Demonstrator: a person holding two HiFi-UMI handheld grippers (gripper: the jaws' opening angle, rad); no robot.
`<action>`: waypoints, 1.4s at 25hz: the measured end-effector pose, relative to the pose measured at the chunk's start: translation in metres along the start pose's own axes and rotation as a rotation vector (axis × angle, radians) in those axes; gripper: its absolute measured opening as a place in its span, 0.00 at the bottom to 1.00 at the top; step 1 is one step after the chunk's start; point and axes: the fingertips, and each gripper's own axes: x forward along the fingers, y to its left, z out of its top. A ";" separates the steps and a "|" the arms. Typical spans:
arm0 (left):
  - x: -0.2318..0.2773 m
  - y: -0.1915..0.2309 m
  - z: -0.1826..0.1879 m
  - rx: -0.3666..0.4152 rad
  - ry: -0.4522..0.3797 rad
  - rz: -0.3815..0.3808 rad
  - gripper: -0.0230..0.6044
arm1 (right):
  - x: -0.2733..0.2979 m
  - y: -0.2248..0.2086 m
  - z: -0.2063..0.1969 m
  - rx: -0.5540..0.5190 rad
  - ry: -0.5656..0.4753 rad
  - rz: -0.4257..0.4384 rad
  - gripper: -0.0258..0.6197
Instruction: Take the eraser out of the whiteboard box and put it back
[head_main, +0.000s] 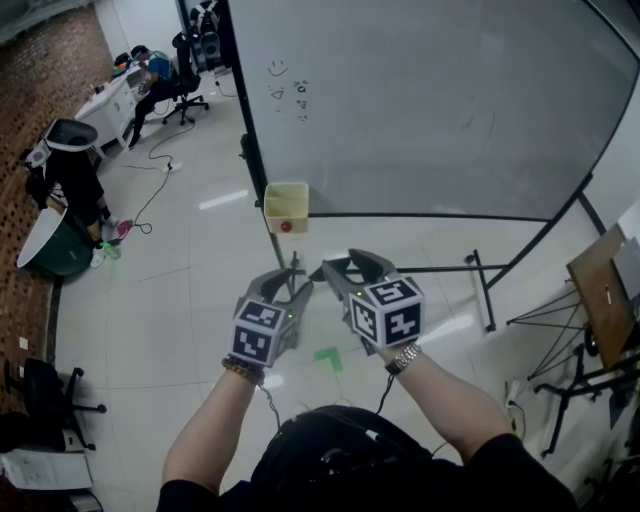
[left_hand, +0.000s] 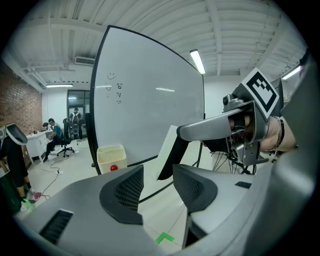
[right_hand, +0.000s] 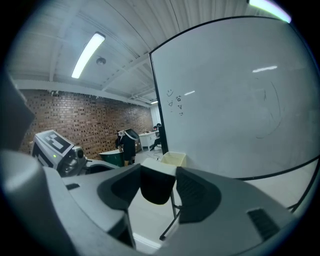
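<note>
Now right claw clamped on eraser; left claw wide apart, empty.

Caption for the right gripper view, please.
Right gripper holds the eraser between its jaws, facing the whiteboard and the cream box at its lower corner.

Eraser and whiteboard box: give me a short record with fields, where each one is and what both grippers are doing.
eraser: out of the box, clamped in the right gripper
right gripper: shut on the eraser, raised in front of the whiteboard
left gripper: jaws apart, nothing between them
whiteboard box: cream, at the whiteboard's lower left corner, apart from both grippers
box contents: one small red thing
</note>
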 end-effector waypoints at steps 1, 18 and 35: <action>0.002 -0.003 0.001 0.007 0.000 0.000 0.32 | 0.000 0.000 0.000 -0.003 0.002 0.009 0.43; 0.016 -0.024 0.004 0.154 0.038 0.026 0.35 | -0.004 0.007 -0.005 -0.052 0.033 0.102 0.43; 0.037 -0.014 0.009 0.304 0.053 0.002 0.35 | 0.014 0.007 -0.002 -0.093 0.058 0.091 0.43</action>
